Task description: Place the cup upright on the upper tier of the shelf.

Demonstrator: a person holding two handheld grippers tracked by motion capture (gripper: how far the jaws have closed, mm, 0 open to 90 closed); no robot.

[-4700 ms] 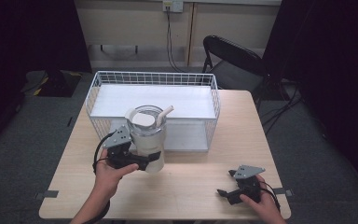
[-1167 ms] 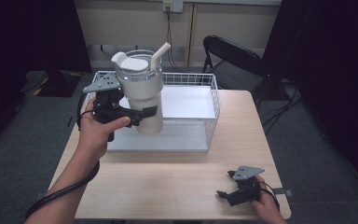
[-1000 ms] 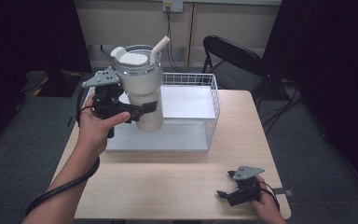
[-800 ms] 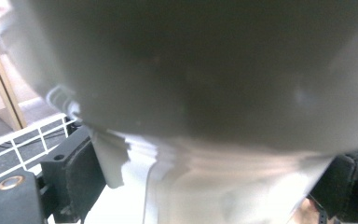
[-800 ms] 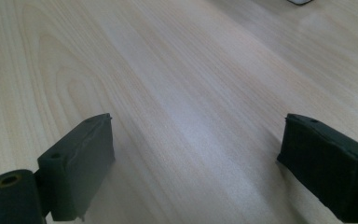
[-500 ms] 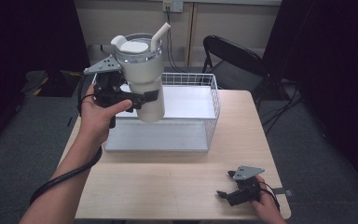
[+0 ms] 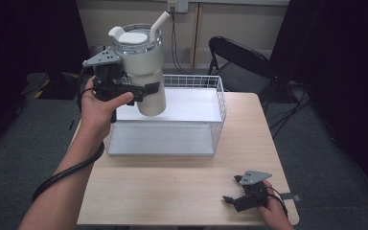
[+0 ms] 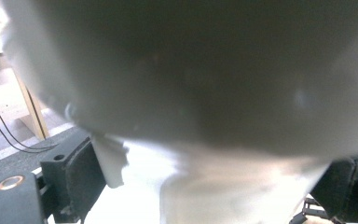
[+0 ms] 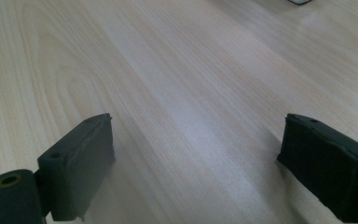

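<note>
A large cream tumbler [image 7: 143, 72] with a lid and a straw hangs in the air, tilted slightly, above the left half of the white wire basket [image 7: 220, 104]. My left gripper [image 7: 141, 91] is shut on its body just below the wide upper part. In the left gripper view the tumbler [image 8: 191, 93] is blurred and very close, with a black jaw on each side of it. My right gripper [image 7: 230, 200] lies on the wooden table [image 7: 172, 191] near the front right corner. Its jaws [image 9: 196, 158] stand wide open over bare wood.
The basket takes up the far half of the table and has a white floor. A black folding chair [image 7: 239, 57] stands behind the table's far right corner. Dark curtains flank the scene, and cables hang on the back wall.
My left gripper has lifted the tumbler from the table in front of the basket, up and forward over the basket's left half. The right gripper has stayed where it was.
</note>
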